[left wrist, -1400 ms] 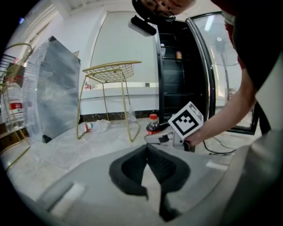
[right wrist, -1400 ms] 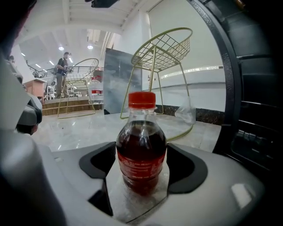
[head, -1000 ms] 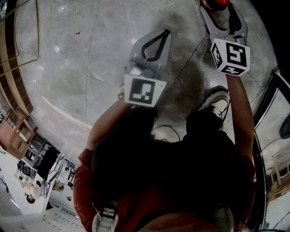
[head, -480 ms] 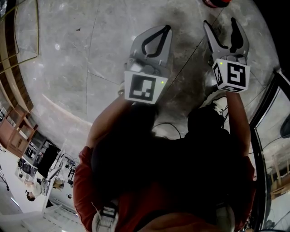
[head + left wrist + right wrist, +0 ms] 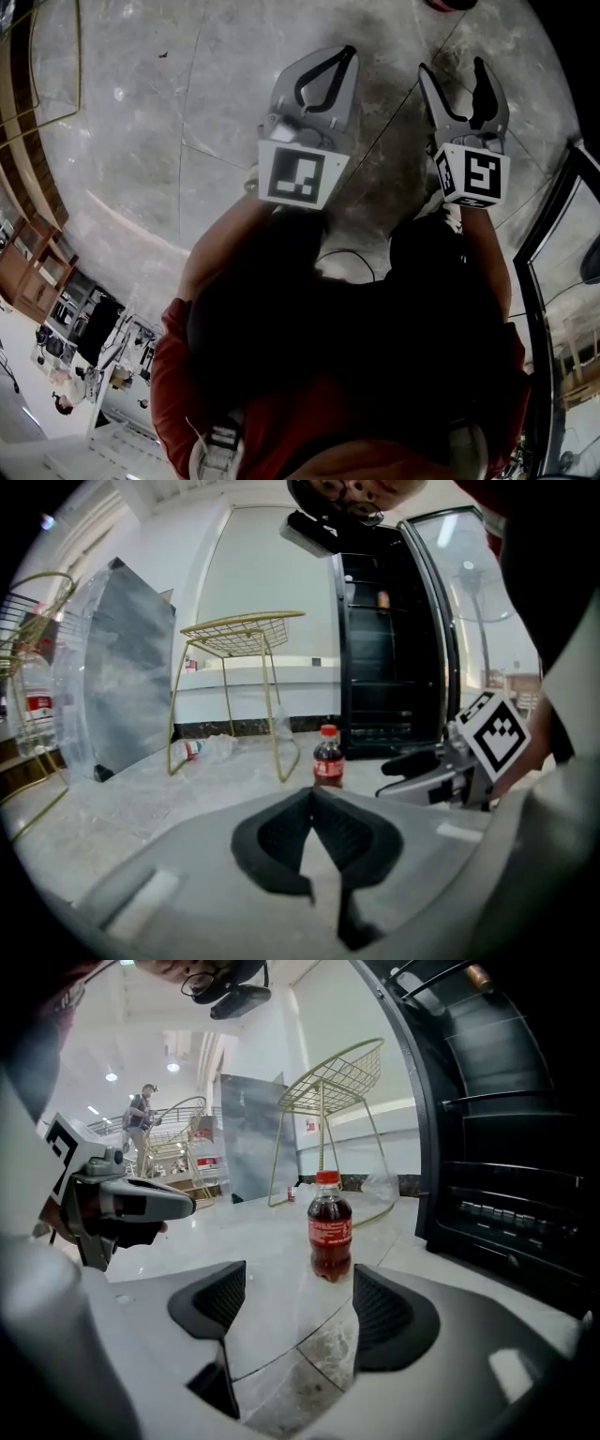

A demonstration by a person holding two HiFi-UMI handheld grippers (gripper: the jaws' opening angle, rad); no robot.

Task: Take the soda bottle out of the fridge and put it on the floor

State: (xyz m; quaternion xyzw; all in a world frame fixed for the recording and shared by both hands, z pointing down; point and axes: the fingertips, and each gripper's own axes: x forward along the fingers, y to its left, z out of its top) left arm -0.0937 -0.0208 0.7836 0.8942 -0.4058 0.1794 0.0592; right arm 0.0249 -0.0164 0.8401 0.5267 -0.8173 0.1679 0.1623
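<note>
Right gripper view: one soda bottle upright; right gripper fingers parted; left gripper fingers closed.

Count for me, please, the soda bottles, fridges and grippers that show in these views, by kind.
soda bottle: 1
fridge: 1
grippers: 2, the left gripper and the right gripper
Total: 4

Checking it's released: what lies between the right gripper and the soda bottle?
Only bare floor separates the open right gripper from the soda bottle, per the right gripper view.
</note>
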